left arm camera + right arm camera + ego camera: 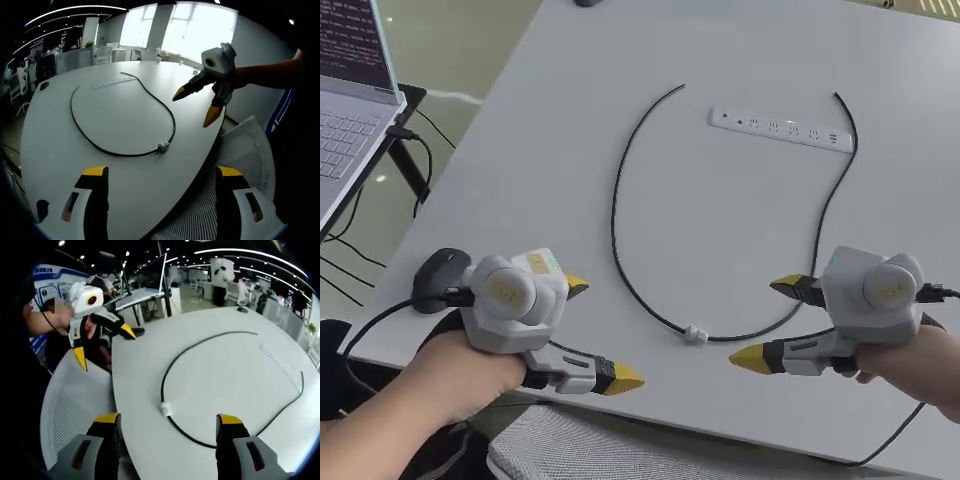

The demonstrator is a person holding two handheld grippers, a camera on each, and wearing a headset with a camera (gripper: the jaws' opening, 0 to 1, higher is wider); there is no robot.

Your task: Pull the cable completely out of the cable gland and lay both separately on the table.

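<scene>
A long black cable (617, 230) lies in a U on the white table (720, 200), threaded through a small white cable gland (695, 335) at the bottom of the loop, near the front edge. The cable (105, 147) and gland (163, 147) appear again in the left gripper view, and the cable (175, 365) and gland (165, 409) in the right gripper view. My left gripper (603, 332) hovers open at the front left, well left of the gland. To the gland's right my right gripper (768, 322) stands open. Nothing is between either pair of jaws.
A white power strip (780, 129) lies at the back of the table inside the cable's loop. A black mouse (440, 278) sits at the left edge. A laptop (350, 110) stands off the table to the left. A mesh chair (580, 450) is below the front edge.
</scene>
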